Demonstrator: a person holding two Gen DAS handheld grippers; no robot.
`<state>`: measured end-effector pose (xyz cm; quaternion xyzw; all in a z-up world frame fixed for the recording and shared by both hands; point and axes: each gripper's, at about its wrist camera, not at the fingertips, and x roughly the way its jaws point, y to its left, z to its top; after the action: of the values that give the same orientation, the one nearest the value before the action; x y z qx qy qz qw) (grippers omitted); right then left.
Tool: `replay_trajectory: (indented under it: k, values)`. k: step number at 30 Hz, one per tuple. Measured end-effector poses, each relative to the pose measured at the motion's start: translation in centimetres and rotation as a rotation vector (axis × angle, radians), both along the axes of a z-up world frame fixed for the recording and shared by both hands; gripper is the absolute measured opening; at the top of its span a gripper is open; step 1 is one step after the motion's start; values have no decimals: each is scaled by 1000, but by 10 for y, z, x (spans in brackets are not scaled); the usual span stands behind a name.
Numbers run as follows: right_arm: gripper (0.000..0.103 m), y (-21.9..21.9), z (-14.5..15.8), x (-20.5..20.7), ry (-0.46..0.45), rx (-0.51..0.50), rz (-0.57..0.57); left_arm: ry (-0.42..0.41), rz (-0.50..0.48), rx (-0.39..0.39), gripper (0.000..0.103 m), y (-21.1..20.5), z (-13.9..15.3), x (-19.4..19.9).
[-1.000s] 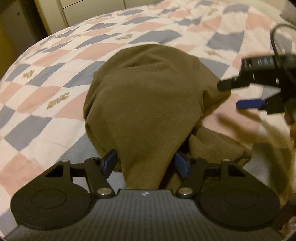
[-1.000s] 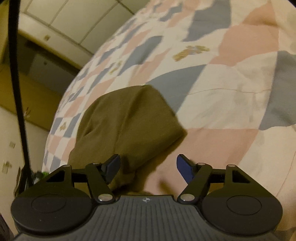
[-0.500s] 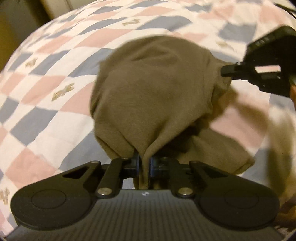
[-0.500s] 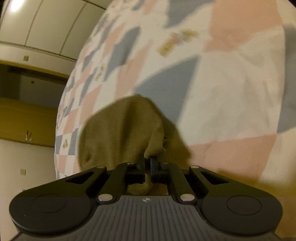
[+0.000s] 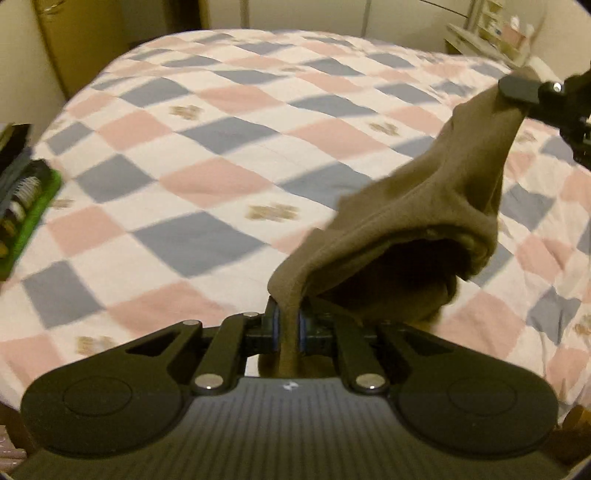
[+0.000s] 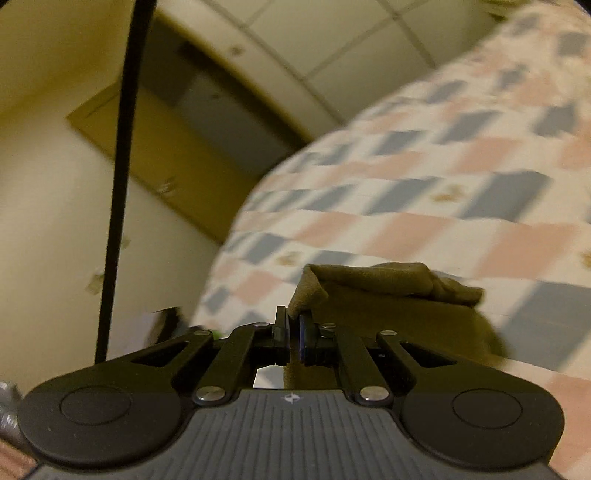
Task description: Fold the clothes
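Observation:
An olive-brown garment [image 5: 413, 221] hangs in the air above the checkered bedspread [image 5: 207, 177], stretched between both grippers. My left gripper [image 5: 290, 325] is shut on one edge of it. My right gripper [image 6: 293, 334] is shut on another edge of the garment [image 6: 369, 291]; in the left wrist view it shows at the upper right [image 5: 517, 90], higher than the left one. The cloth sags between them and its lower part is hidden behind the left gripper.
The bed with the pink, grey-blue and white quilt [image 6: 443, 192] fills the scene. A green box with items [image 5: 26, 210] lies at the bed's left edge. A shelf [image 5: 495, 33] stands at the far right. A wooden cabinet [image 6: 155, 147] and a black cable [image 6: 118, 177] show beside the bed.
Both grippers closed on the garment and lifted it off the bed. The right gripper rose higher and both views swung up and away from the quilt.

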<state>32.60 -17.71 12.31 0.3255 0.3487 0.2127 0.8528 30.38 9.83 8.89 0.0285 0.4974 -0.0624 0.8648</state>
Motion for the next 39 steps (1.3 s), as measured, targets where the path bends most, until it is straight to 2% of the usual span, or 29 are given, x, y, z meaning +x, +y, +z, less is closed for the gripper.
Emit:
replay_trajectory:
  k: [3, 4, 5, 7, 10, 13, 17, 20, 26, 30, 37, 39]
  values:
    - [9, 57, 19, 12, -18, 15, 78, 29, 48, 31, 10, 57, 6, 9]
    - [21, 76, 20, 16, 3, 24, 98, 41, 66, 46, 10, 75, 8, 14]
    - [38, 96, 21, 19, 24, 34, 118, 49, 80, 64, 10, 94, 7, 18]
    - [51, 127, 23, 22, 44, 47, 145, 49, 93, 103, 10, 126, 7, 22]
    - [51, 146, 22, 20, 68, 1, 107, 38, 67, 150, 12, 150, 7, 27]
    - [52, 130, 8, 19, 149, -9, -15, 39, -8, 146, 19, 147, 2, 30]
    - [56, 85, -17, 6, 264, -49, -208, 46, -204, 135, 26, 99, -17, 30]
    - [58, 51, -39, -15, 355, -20, -325, 71, -363, 123, 31, 54, -37, 27]
    - [65, 3, -78, -51, 489, 33, -463, 96, -602, 154, 34, -21, -79, 13]
    - [65, -16, -113, -53, 578, 67, -479, 103, -667, 182, 34, -55, -103, 7]
    - [65, -50, -173, -53, 724, 109, -498, 107, -650, 197, 40, -101, -138, 20]
    - [65, -59, -188, -49, 746, 107, -494, 103, -645, 196, 45, -117, -149, 24]
